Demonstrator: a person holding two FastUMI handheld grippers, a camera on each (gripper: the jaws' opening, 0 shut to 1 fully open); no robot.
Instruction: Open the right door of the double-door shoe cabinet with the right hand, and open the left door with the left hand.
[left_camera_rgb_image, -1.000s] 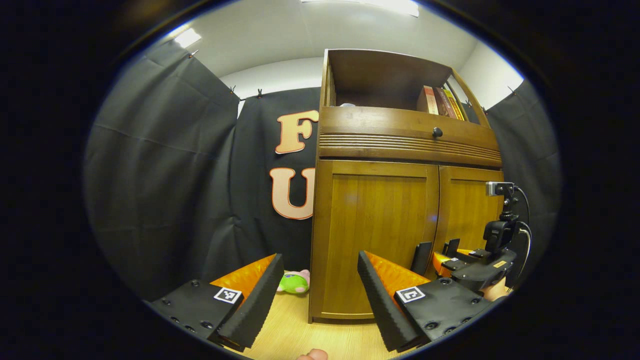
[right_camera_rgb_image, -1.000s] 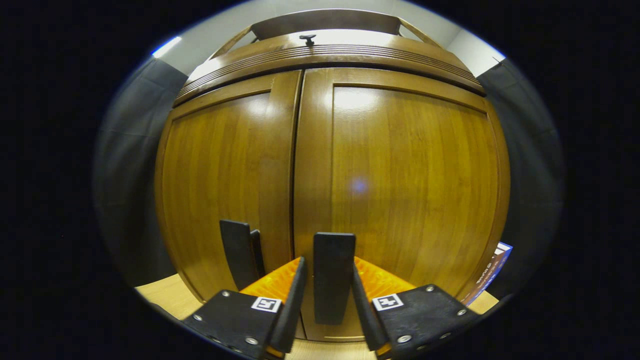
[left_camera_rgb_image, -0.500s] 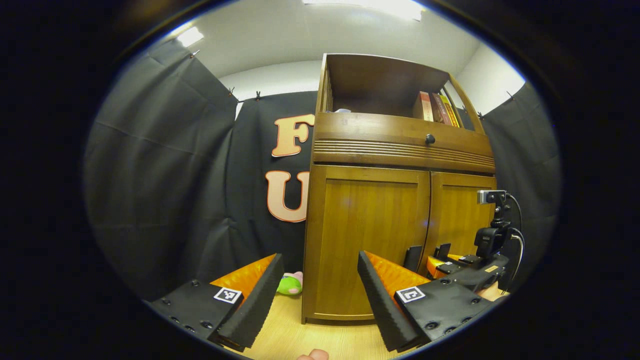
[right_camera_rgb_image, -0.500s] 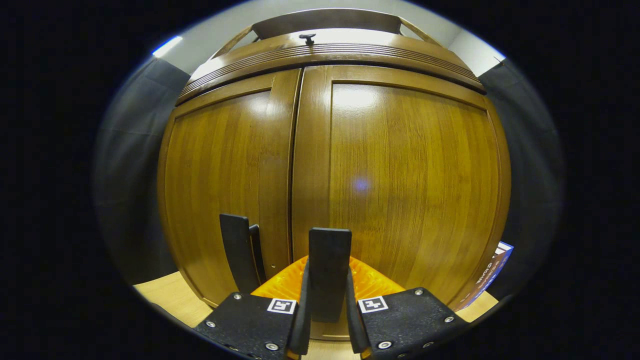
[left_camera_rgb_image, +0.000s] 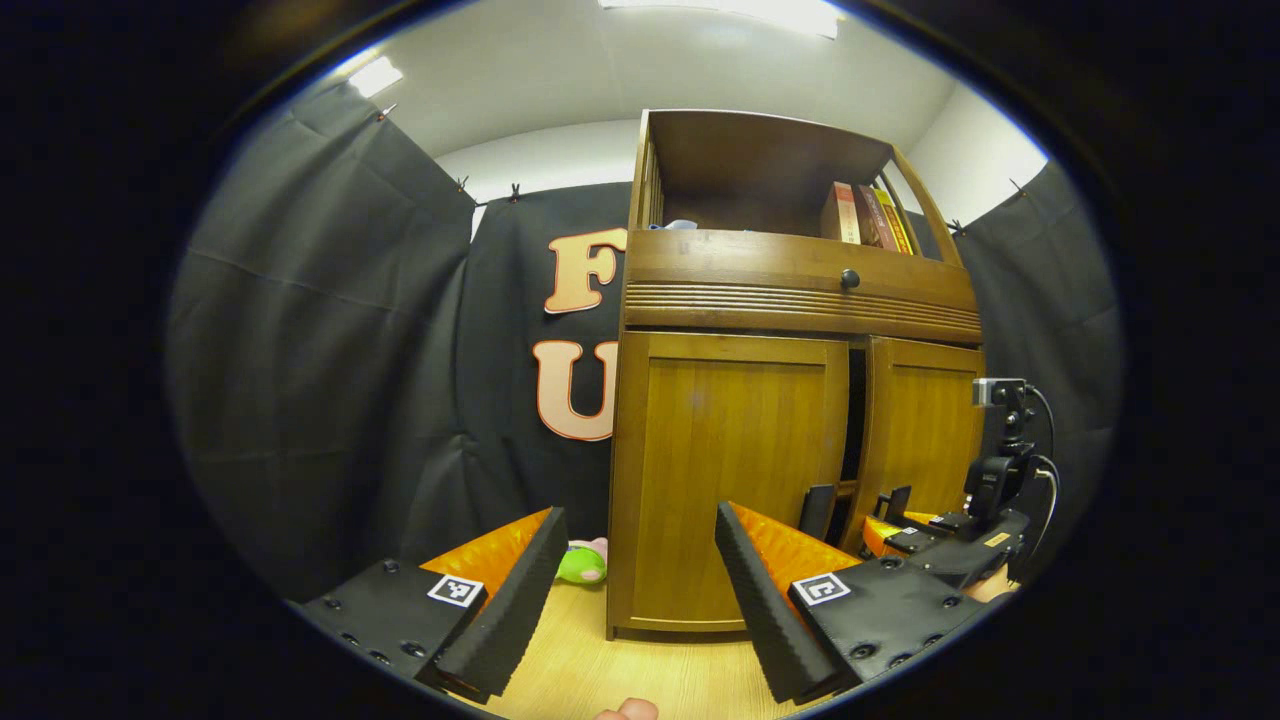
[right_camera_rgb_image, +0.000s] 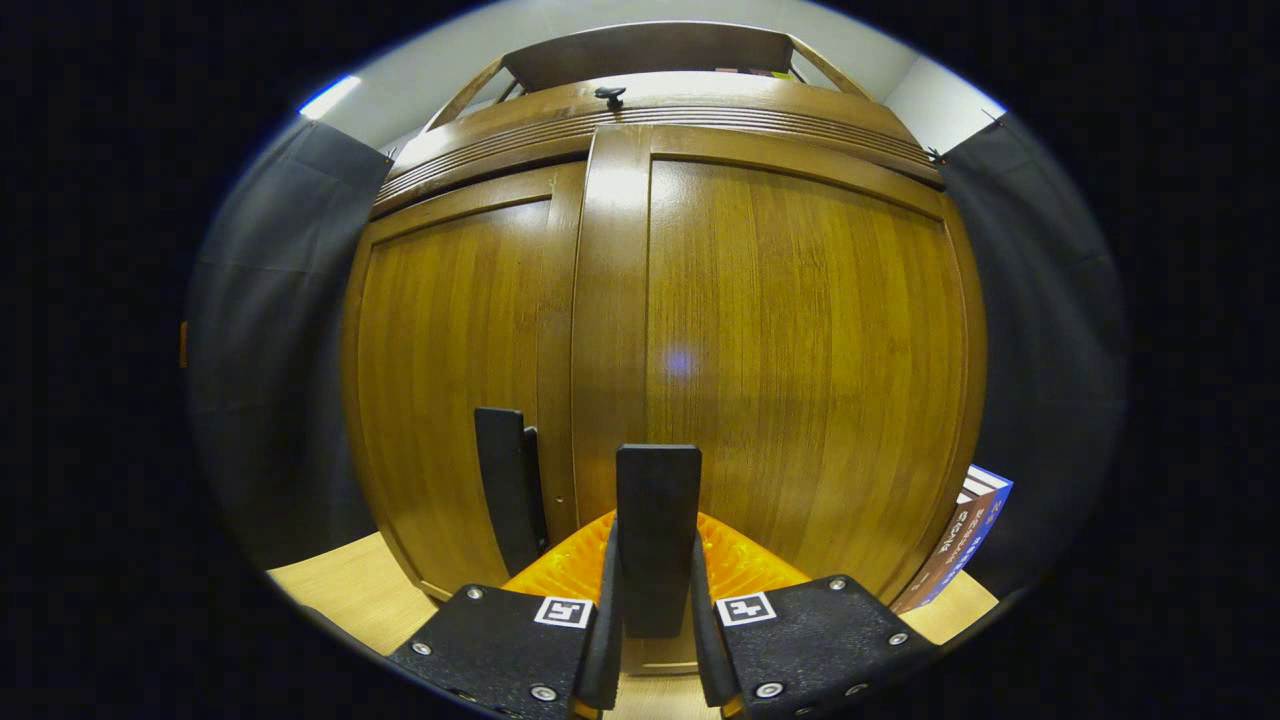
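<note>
The right gripper (right_camera_rgb_image: 650, 640) is clenched on the right door's handle (right_camera_rgb_image: 657, 530) with the right door (left_camera_rgb_image: 920, 430) ajar — the swing needs finishing — while the left gripper (left_camera_rgb_image: 635, 590), released, hangs off the shut left door (left_camera_rgb_image: 735, 470), whose handle (left_camera_rgb_image: 818, 510) comes next.

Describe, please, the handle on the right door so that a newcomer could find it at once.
Start at the wooden shoe cabinet, then its right door. Low on that door's inner edge stands an upright dark handle; unlike the left door's handle, the right gripper clamps it.
</note>
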